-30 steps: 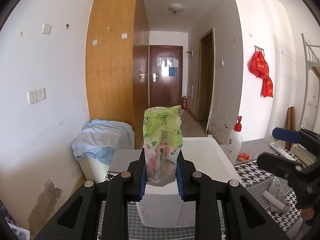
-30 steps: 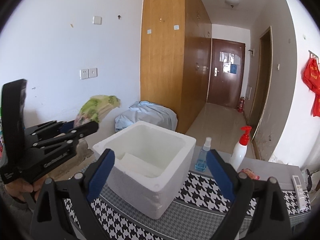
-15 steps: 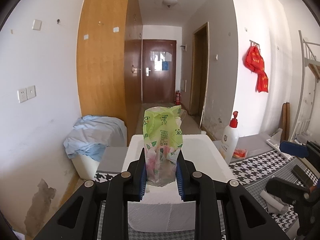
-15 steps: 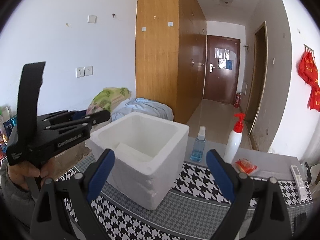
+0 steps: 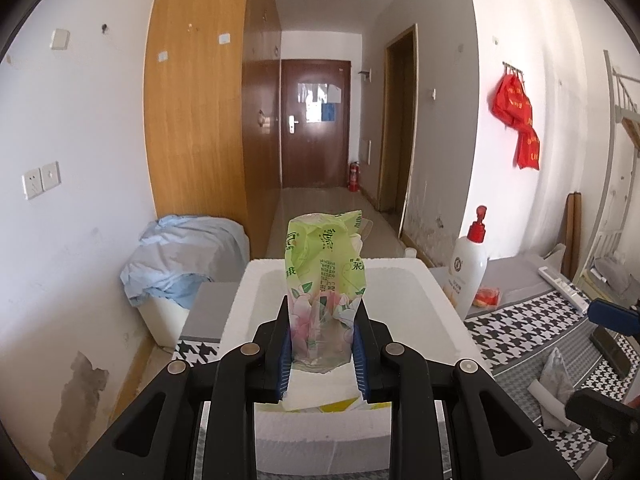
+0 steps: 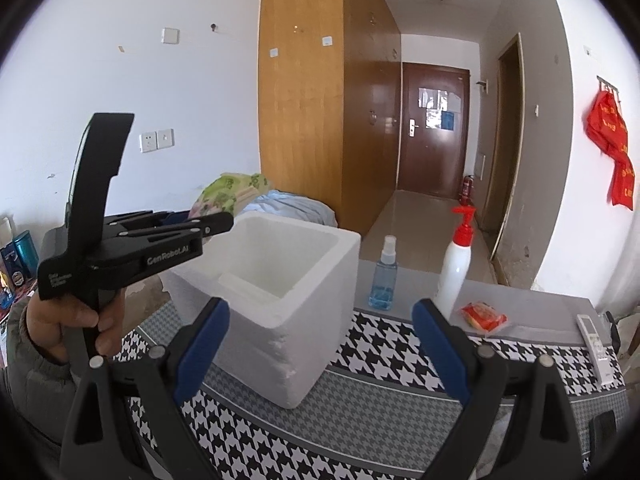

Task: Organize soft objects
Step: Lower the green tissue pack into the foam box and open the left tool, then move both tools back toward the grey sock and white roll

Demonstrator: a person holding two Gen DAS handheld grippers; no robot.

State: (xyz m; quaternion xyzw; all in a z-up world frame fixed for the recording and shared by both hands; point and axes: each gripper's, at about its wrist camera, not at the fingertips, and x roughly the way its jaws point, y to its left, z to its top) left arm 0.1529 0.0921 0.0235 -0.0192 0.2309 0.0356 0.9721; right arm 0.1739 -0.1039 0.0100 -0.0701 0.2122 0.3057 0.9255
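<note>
Pump bottle (image 5: 469, 269) beside foam box (image 5: 440, 312)

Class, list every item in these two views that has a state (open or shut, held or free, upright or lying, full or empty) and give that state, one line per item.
Left gripper: jaws shut on the green floral plastic packet.
Green floral plastic packet: held upright above the box.
Right gripper: jaws open, holding nothing.
White foam box: lidless, something pale inside.
White pump bottle with red top: upright.
Blue spray bottle: upright, partly full.
Brown door: shut.
</note>
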